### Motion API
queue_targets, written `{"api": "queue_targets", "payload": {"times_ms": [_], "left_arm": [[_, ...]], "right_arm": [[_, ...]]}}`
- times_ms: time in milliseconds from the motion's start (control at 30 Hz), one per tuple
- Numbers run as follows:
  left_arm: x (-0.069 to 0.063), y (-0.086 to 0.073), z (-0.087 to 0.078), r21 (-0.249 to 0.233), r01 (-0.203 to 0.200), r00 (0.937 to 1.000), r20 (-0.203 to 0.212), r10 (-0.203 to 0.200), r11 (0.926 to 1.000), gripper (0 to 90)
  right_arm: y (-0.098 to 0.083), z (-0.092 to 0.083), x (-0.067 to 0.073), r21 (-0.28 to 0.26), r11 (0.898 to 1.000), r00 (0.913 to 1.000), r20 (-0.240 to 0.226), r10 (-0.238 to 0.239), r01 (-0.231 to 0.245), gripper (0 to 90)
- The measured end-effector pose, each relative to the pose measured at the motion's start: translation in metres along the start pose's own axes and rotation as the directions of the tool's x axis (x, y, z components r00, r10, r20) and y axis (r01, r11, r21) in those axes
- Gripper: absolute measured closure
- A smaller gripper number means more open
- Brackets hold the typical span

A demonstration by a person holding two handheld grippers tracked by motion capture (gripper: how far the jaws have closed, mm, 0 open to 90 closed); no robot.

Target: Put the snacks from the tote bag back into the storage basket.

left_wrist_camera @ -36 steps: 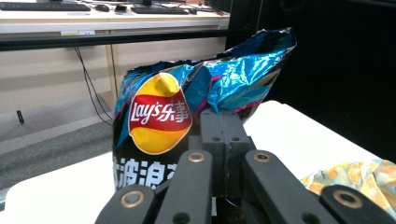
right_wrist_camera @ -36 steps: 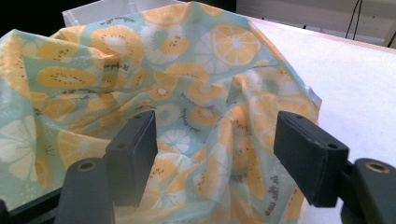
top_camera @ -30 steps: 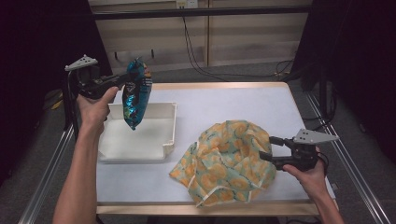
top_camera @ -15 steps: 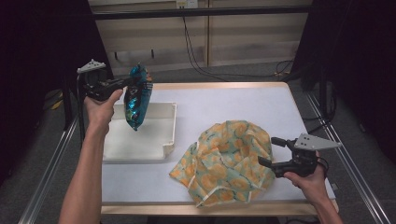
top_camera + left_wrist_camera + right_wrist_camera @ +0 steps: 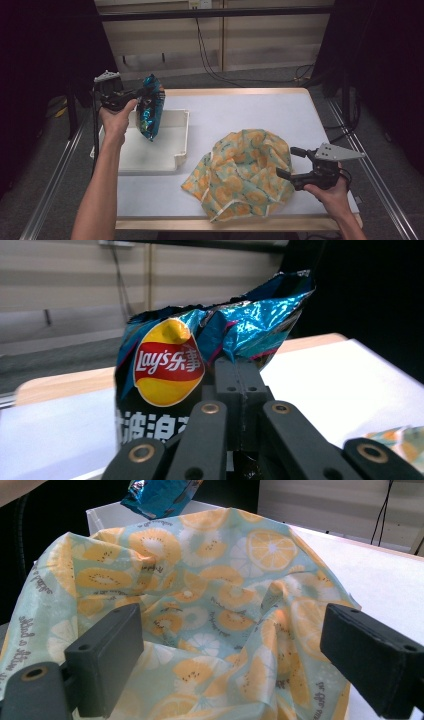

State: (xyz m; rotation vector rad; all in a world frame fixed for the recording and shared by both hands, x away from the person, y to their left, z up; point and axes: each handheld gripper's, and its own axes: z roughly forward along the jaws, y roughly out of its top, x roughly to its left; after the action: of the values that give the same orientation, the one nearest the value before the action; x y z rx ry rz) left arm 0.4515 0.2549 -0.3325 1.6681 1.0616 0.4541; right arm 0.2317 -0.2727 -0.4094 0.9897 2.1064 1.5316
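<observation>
Above the white rectangular plastic tray (image 5: 150, 152) at the surface's (image 5: 260, 112) left, the left claw (image 5: 142, 93) grips a shiny blue crisp bag (image 5: 150, 112) by its top edge. Rightward, the crumpled orange-and-teal citrus-print cloth (image 5: 240, 175) lies just before the right claw (image 5: 290, 162), whose jaws have just been opening, nothing between them.

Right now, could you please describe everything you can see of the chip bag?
The chip bag is a shiny blue foil Lay's packet with a red-and-yellow logo and Chinese lettering on a dark lower part. Its top edge is crumpled. The left gripper is shut on its upper part, so it hangs upright in the air above the white tray, without touching it. It looks puffed, not flattened.
</observation>
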Motion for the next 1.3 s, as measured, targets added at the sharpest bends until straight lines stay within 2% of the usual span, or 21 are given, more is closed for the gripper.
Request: {"api": "queue_targets", "payload": {"times_ms": [100, 167, 300, 433, 500, 667, 867, 900, 967, 1000, 1300], "left_arm": [[-0.005, -0.003, 0.006, -0.017, 0.013, 0.9998, 0.012, -0.013, 0.9998, 90.0], [-0.008, -0.005, 0.012, -0.016, -0.001, 0.9995, 0.031, 0.001, 0.9999, 90.0], [-0.013, -0.008, 0.02, -0.024, 0.015, 0.9993, 0.034, -0.014, 0.9996, 90.0], [-0.019, -0.012, 0.029, -0.007, 0.0, 0.9979, 0.065, 0.001, 1.0, 89.3], [-0.021, -0.013, 0.031, 0.0, -0.008, 0.998, 0.063, 0.008, 1.0, 88.8], [-0.021, -0.015, 0.036, -0.001, 0.012, 0.9971, 0.075, -0.012, 0.9999, 87.6], [-0.028, -0.02, 0.048, 0.012, 0.0, 0.9952, 0.098, -0.001, 0.9999, 87.6], [-0.03, -0.021, 0.049, 0.011, -0.009, 0.9963, 0.085, 0.008, 0.9999, 87.7], [-0.032, -0.022, 0.053, 0.003, -0.001, 0.994, 0.11, 0.0, 1.0, 87.6], [-0.034, -0.023, 0.054, 0.008, -0.015, 0.9927, 0.12, 0.014, 0.9999, 87.2], [-0.042, -0.026, 0.058, 0.025, -0.049, 0.9881, 0.147, 0.045, 0.9985, 86.7]], "right_arm": [[0.0, 0.0, 0.0, -0.001, 1.0, 1.0, 0.002, 0.004, -0.004, 9.8], [0.0, -0.001, -0.001, -0.008, 1.0, 1.0, 0.007, 0.004, -0.004, 11.1], [0.001, -0.003, -0.002, -0.016, 1.0, 0.9999, 0.013, 0.006, -0.006, 11.1], [0.001, -0.004, -0.003, -0.02, 1.0, 0.9999, 0.016, 0.005, -0.005, 11.1], [0.001, -0.004, -0.004, -0.021, 1.0, 0.9997, 0.023, 0.008, -0.007, 11.9], [0.001, -0.004, -0.005, -0.028, 1.0, 0.9996, 0.024, 0.012, -0.011, 11.9], [0.001, -0.006, -0.007, -0.034, 0.999, 0.9991, 0.04, 0.016, -0.015, 11.9], [0.001, -0.007, -0.007, -0.034, 0.999, 0.9991, 0.039, 0.017, -0.016, 11.9], [0.001, -0.006, -0.007, -0.034, 0.999, 0.9993, 0.033, 0.015, -0.014, 11.9], [0.001, -0.006, -0.007, -0.032, 0.999, 0.9994, 0.03, 0.016, -0.015, 11.9], [-0.001, 0.0, -0.005, -0.011, 1.0, 0.9999, -0.001, 0.017, -0.017, 11.8]]}}
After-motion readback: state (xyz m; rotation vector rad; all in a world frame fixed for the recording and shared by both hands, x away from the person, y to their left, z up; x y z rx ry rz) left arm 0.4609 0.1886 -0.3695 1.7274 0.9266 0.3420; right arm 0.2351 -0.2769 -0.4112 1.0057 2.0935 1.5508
